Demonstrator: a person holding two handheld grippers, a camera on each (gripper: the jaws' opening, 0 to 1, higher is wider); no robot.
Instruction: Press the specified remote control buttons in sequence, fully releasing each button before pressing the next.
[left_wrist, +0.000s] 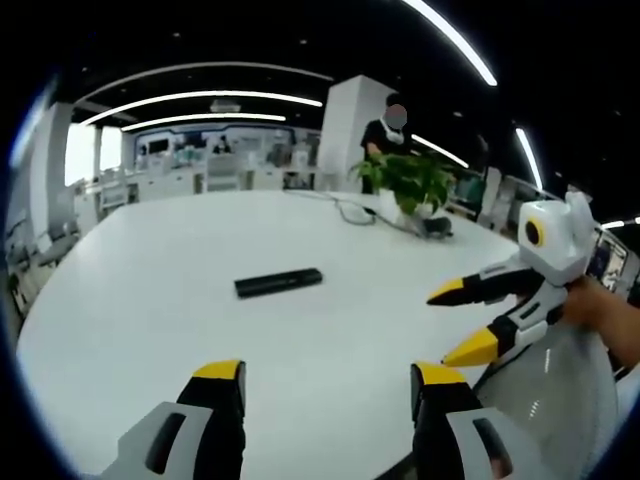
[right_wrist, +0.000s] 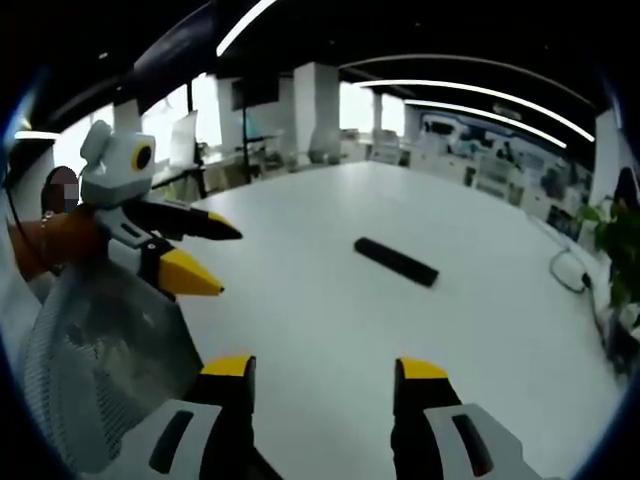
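Note:
A slim black remote control (left_wrist: 278, 283) lies flat on the white table (left_wrist: 150, 300), ahead of my left gripper (left_wrist: 328, 372), whose yellow-tipped jaws stand wide apart with nothing between them. My right gripper (left_wrist: 455, 322) reaches in from the right, open, short of the remote. In the right gripper view the remote (right_wrist: 396, 261) lies further out on the table (right_wrist: 320, 320), beyond my right gripper (right_wrist: 324, 368), open and empty. My left gripper (right_wrist: 222, 260) enters there from the left, held by a hand, jaws apart.
A potted green plant (left_wrist: 408, 183) and a dark cable (left_wrist: 352, 210) sit at the table's far side, with a person (left_wrist: 385, 135) standing behind. A grey mesh chair back (right_wrist: 95, 340) is at the near table edge. Desks and chairs line the room beyond.

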